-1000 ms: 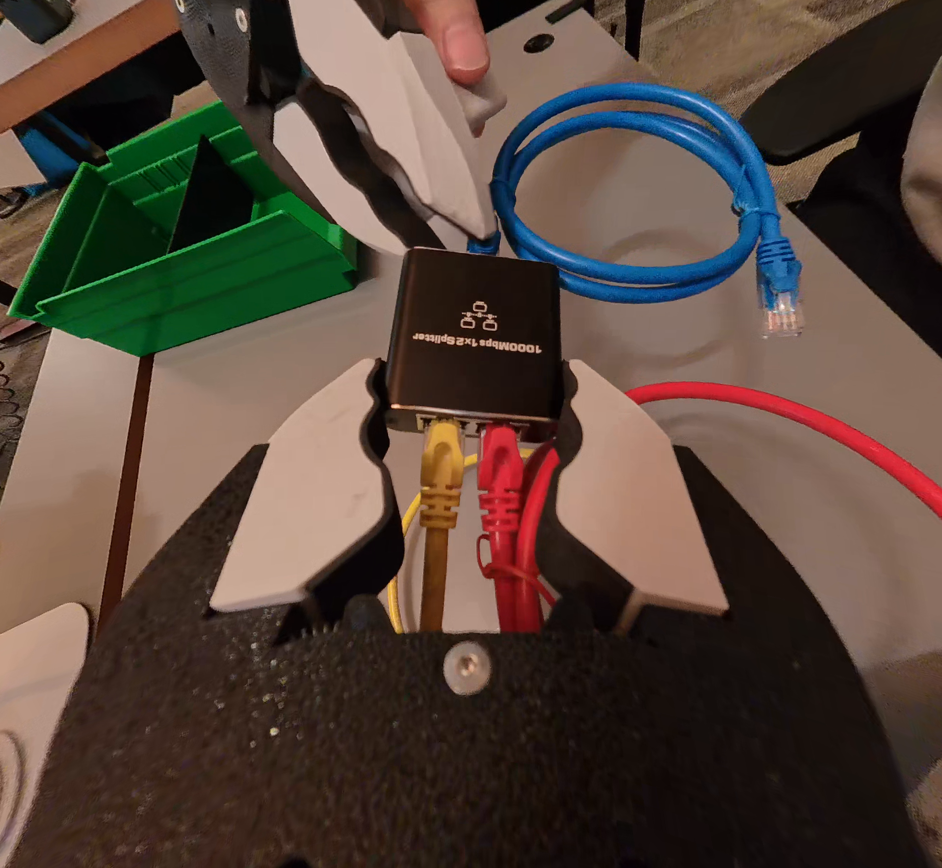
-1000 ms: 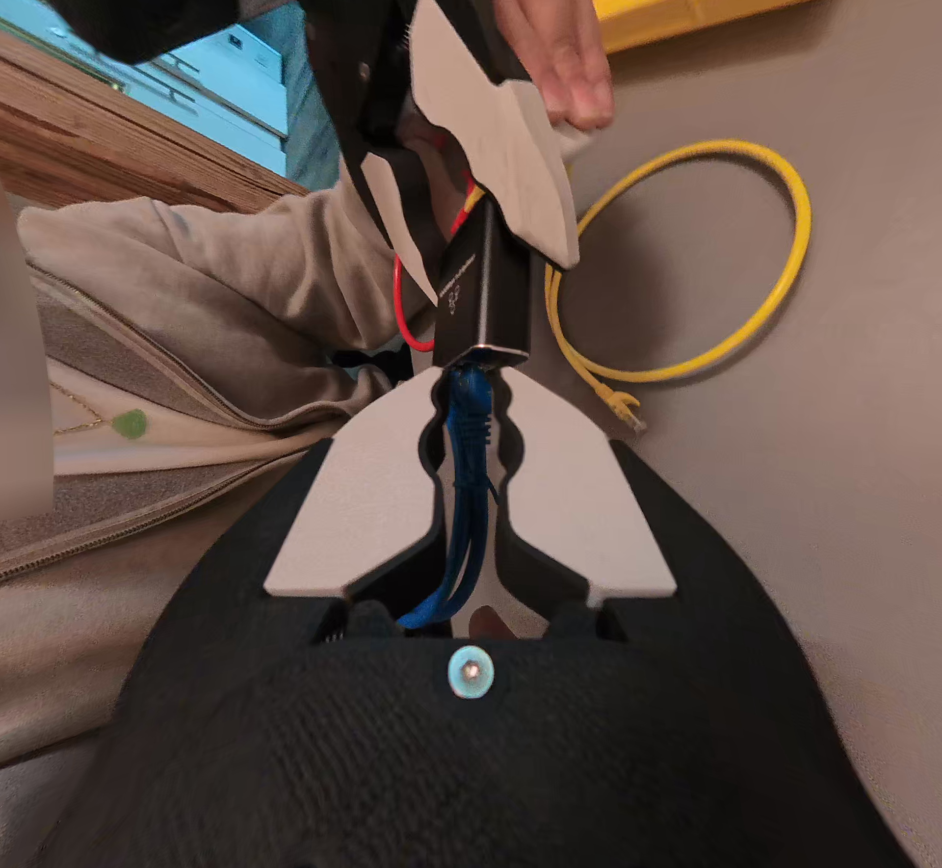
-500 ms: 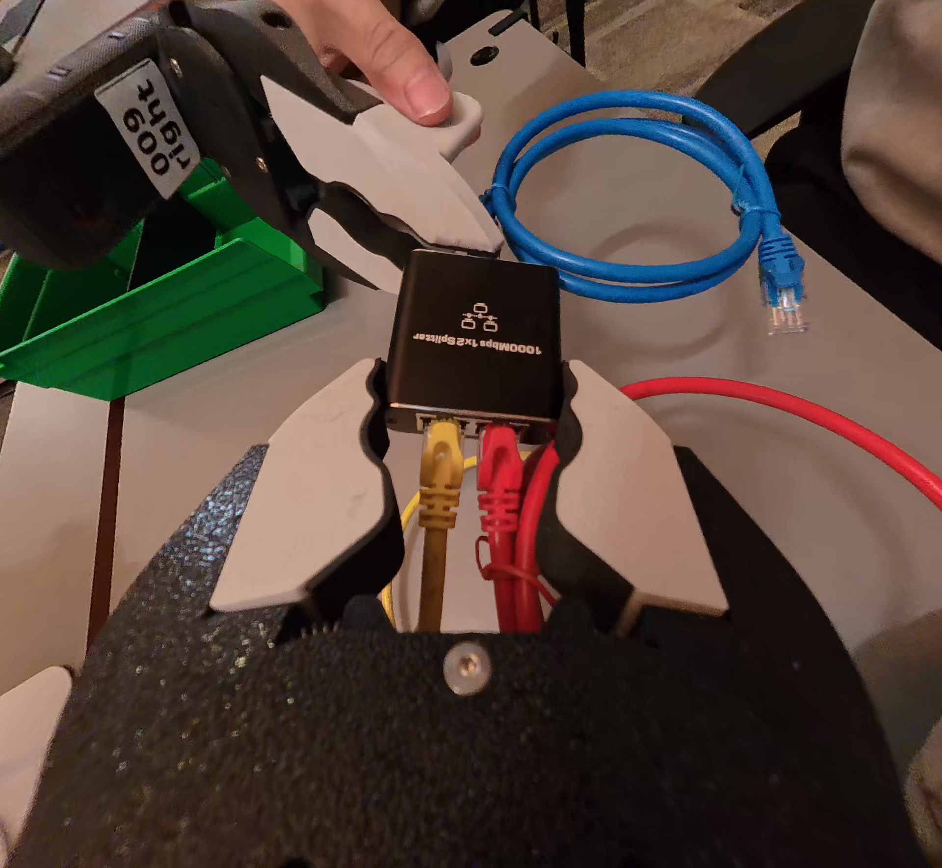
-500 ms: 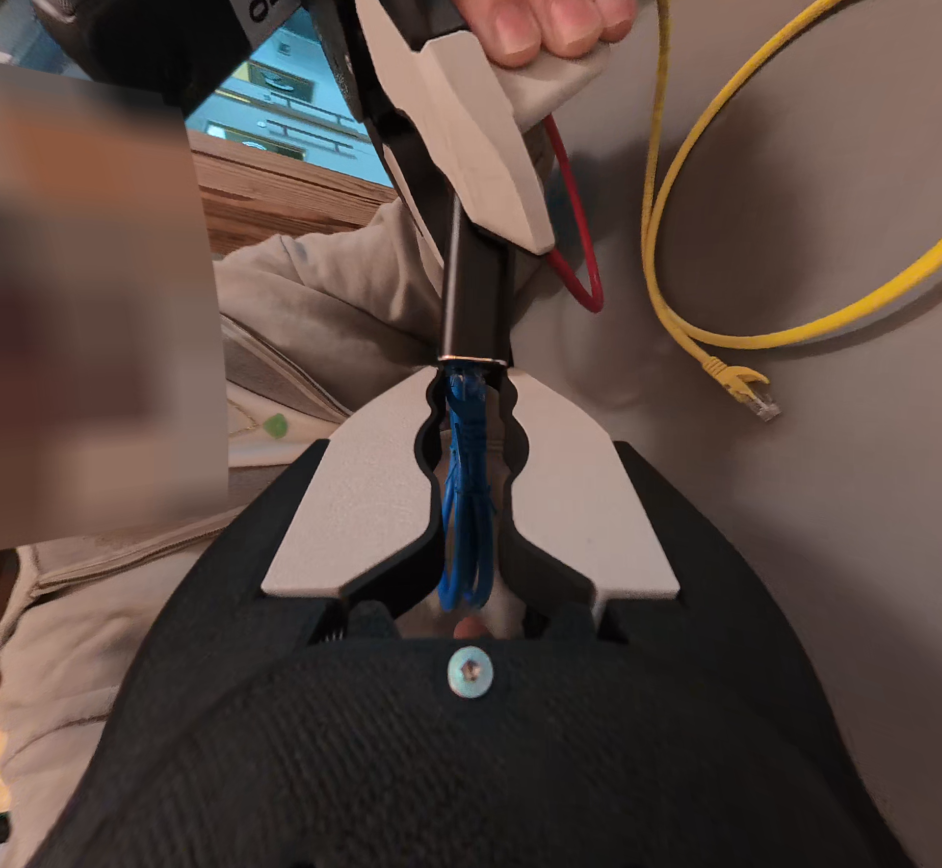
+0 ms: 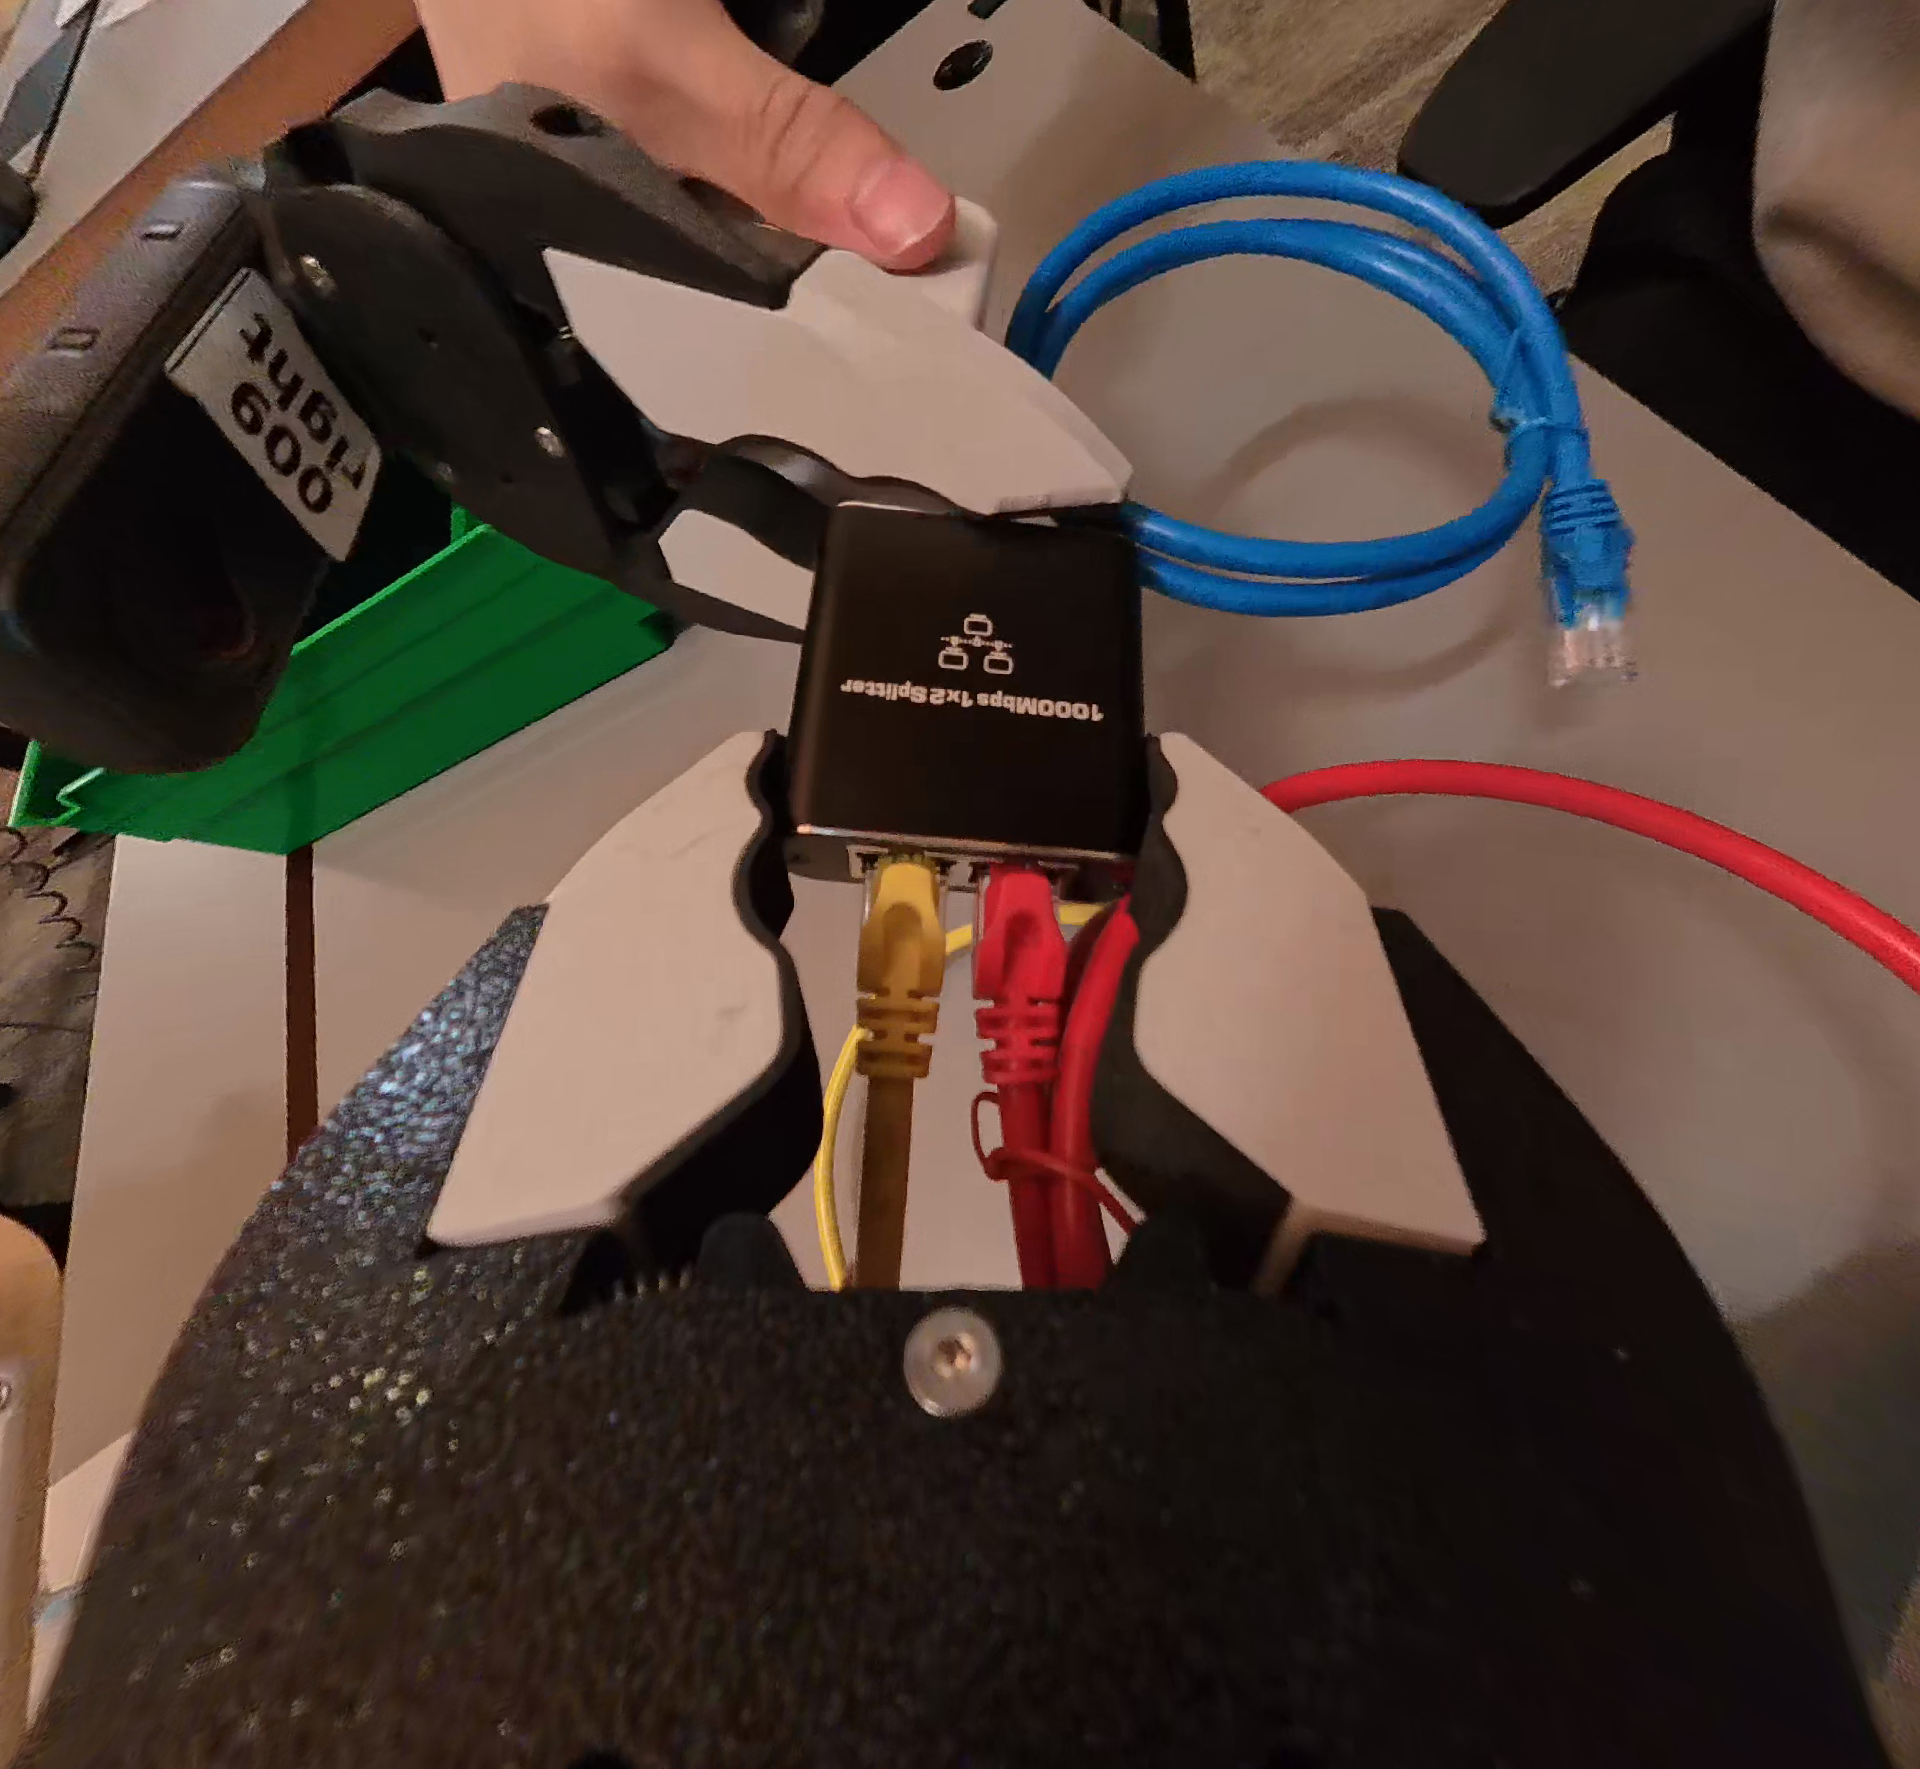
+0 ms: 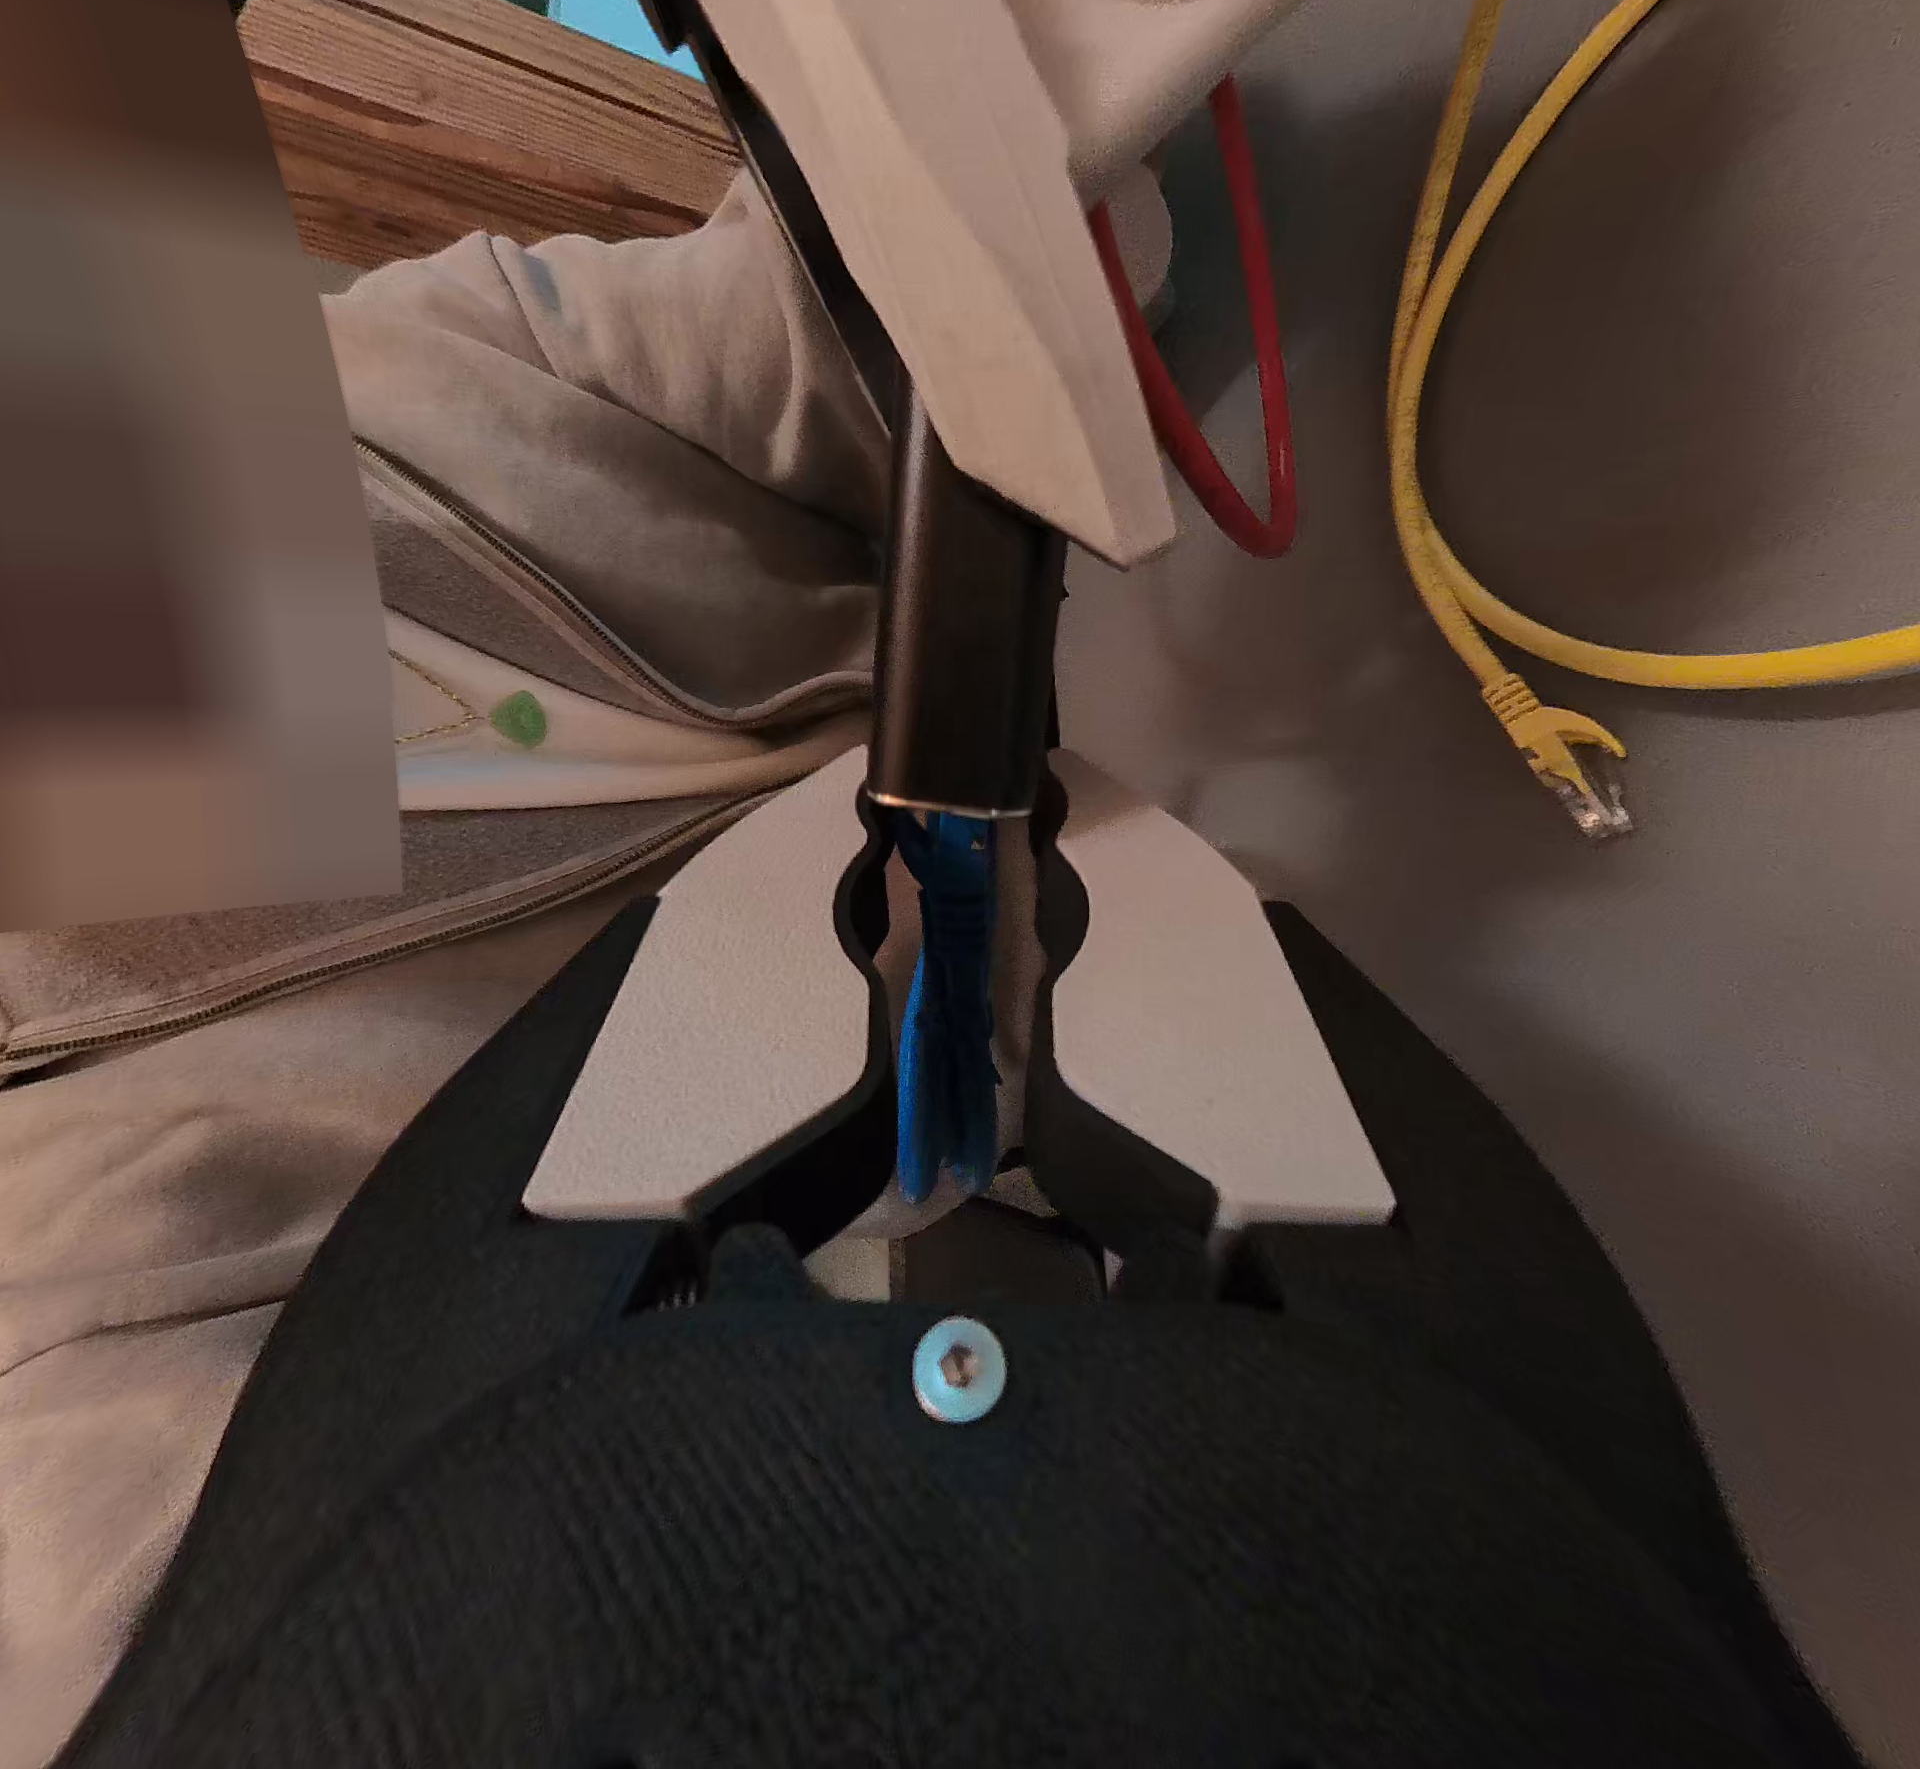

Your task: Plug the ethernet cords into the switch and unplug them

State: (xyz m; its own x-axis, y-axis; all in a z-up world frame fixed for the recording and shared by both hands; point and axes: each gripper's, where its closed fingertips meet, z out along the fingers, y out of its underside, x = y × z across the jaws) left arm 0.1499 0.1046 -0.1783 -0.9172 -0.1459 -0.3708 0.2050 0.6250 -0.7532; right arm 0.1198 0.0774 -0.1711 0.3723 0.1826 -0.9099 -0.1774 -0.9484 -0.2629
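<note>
Left hand-held gripper (image 5: pixel 961 820) is clamped on the black switch (image 5: pixel 966 670) across its side walls, near-port end at 6 o'clock. Yellow plug (image 5: pixel 902 940) and red plug (image 5: pixel 1023 950) are seated there, cords running back between the fingers.

Right hand-held gripper (image 6: pixel 961 846) is pinched on the blue plug (image 6: pixel 956 898) at the switch's far face, 12 o'clock in the left wrist view. Plug axis lines up with the switch's long axis, so I judge any pull goes straight out along it, right gripper doing the work and left bracing.

The blue cord (image 5: pixel 1455 348) coils on the desk (image 5: pixel 1351 711) at 1 o'clock. Whether the blue latch tab is pressed, or the plug fully seated, is hidden by fingers and housing.
</note>
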